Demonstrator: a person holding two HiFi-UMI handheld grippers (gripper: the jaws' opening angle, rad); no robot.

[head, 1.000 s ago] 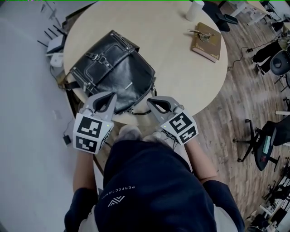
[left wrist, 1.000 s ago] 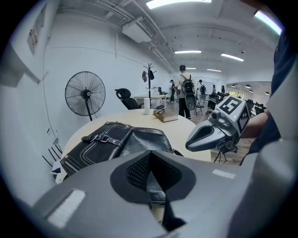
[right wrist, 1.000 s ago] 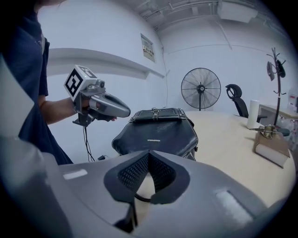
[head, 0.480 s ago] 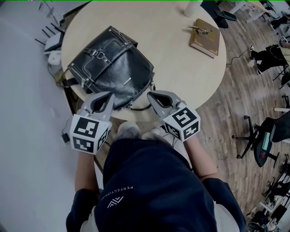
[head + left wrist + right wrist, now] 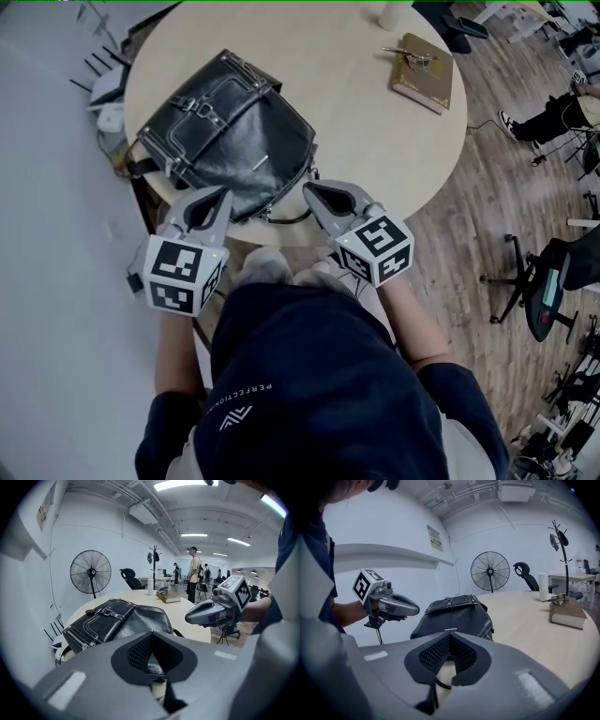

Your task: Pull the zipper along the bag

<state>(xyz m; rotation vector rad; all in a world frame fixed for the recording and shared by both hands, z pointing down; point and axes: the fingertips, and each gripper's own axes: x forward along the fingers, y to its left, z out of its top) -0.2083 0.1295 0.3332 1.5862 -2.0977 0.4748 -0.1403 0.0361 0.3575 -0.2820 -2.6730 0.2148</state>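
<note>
A black leather bag [image 5: 230, 136] with buckled straps lies on the round beige table [image 5: 375, 131], near its front-left edge. The same bag [image 5: 117, 620] fills the left gripper view, and the bag [image 5: 452, 616] also lies ahead in the right gripper view. My left gripper [image 5: 223, 193] hovers shut at the bag's near-left edge, holding nothing. My right gripper [image 5: 309, 188] is shut and empty, its tips beside the bag's near-right corner by a handle loop [image 5: 286, 218]. The zipper pull is not visible.
A brown book [image 5: 422, 73] with keys on it and a white cup [image 5: 391, 14] sit at the table's far side. A standing fan [image 5: 90, 571] is beyond the table. Office chairs [image 5: 539, 291] stand on the wooden floor to the right. People stand in the distance.
Both grippers have moved slightly up toward the bag's near edge. Both remain shut and empty.
</note>
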